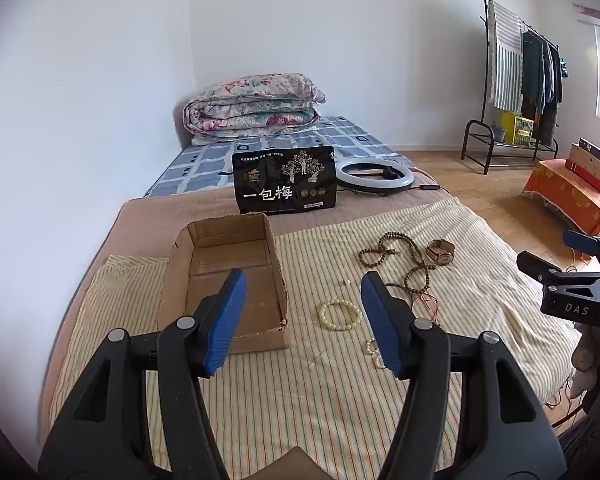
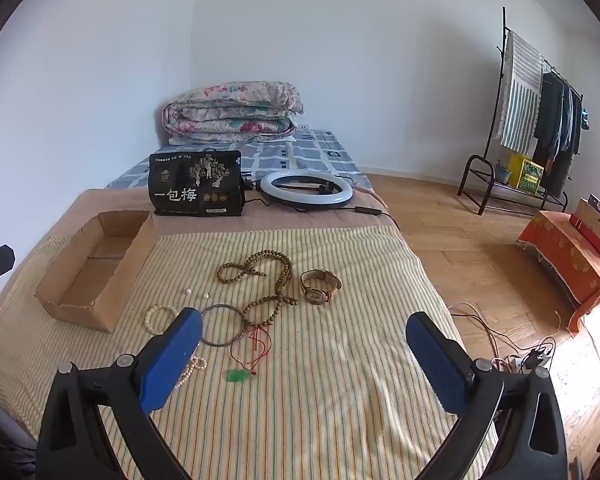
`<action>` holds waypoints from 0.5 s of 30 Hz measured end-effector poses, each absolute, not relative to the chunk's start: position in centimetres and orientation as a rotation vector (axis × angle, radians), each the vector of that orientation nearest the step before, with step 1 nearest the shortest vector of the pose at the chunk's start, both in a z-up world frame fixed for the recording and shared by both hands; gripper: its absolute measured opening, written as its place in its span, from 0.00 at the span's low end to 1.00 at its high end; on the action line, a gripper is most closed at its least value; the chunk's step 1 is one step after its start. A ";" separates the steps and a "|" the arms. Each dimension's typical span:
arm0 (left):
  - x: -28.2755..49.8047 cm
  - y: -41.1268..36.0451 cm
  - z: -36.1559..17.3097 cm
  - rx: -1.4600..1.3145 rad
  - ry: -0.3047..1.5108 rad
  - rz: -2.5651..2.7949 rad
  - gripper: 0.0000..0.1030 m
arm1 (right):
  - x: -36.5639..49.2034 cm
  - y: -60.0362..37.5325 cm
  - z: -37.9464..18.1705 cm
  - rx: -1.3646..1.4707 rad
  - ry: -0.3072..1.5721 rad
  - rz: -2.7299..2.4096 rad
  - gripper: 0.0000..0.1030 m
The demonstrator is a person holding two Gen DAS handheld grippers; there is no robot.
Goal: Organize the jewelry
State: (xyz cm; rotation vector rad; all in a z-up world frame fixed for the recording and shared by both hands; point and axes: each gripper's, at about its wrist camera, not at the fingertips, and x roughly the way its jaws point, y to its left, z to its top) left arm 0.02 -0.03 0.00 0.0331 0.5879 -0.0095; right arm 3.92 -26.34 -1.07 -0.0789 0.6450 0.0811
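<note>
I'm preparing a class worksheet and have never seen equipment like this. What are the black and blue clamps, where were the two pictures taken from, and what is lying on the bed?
The clamps are hand-held grippers, one in each of a person's hands, each carrying a camera that looks along its two fingers. One picture comes from the left gripper, the other from the right gripper. Both are open and hold nothing. On the striped cloth lie a cardboard box, a brown bead necklace, a wristwatch, a pale bead bracelet, a metal bangle and a green pendant.
</note>
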 end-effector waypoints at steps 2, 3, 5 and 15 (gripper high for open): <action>0.1 -0.1 0.0 0.036 0.585 -0.014 0.60 | 3.8 -25.6 -1.2 -0.100 0.643 0.063 1.00; 0.2 -0.1 -0.1 0.038 0.585 -0.016 0.60 | 3.8 -25.8 -1.2 -0.096 0.643 0.064 1.00; -0.1 0.0 0.0 0.029 0.566 -0.007 0.60 | 4.0 -25.9 -1.5 -0.092 0.643 0.062 1.00; -0.2 -0.1 0.3 0.038 0.558 -0.005 0.60 | 4.1 -26.4 -1.3 -0.092 0.641 0.057 1.00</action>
